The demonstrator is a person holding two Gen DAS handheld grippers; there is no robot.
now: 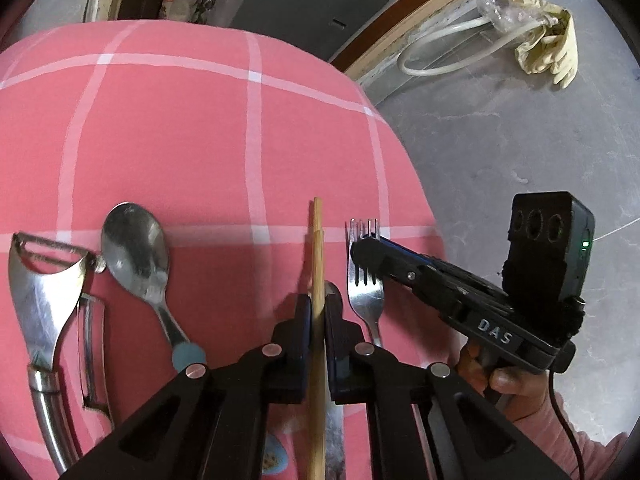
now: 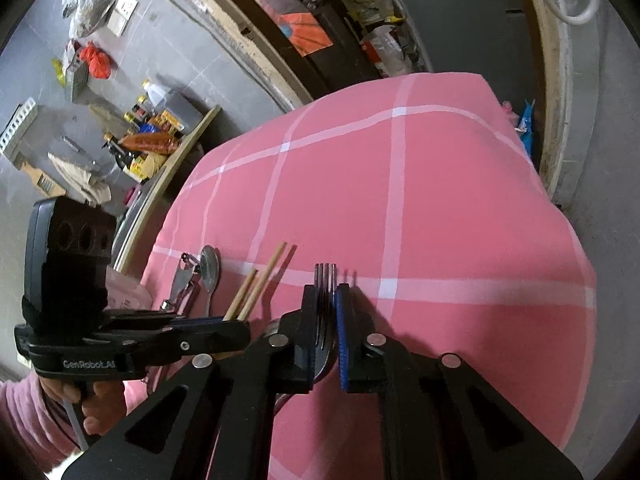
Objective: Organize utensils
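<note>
Two chopsticks (image 2: 256,292), one (image 1: 318,320) from left wrist.

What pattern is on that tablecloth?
Pink with a wide white grid on the tablecloth; the right wrist view shows it best.

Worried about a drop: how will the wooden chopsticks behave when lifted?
The chopsticks look stiff and probably light. The left gripper pinches them partway along, so the long ends may pivot. Being thin round sticks, they would likely roll if released on the pink cloth.
</note>
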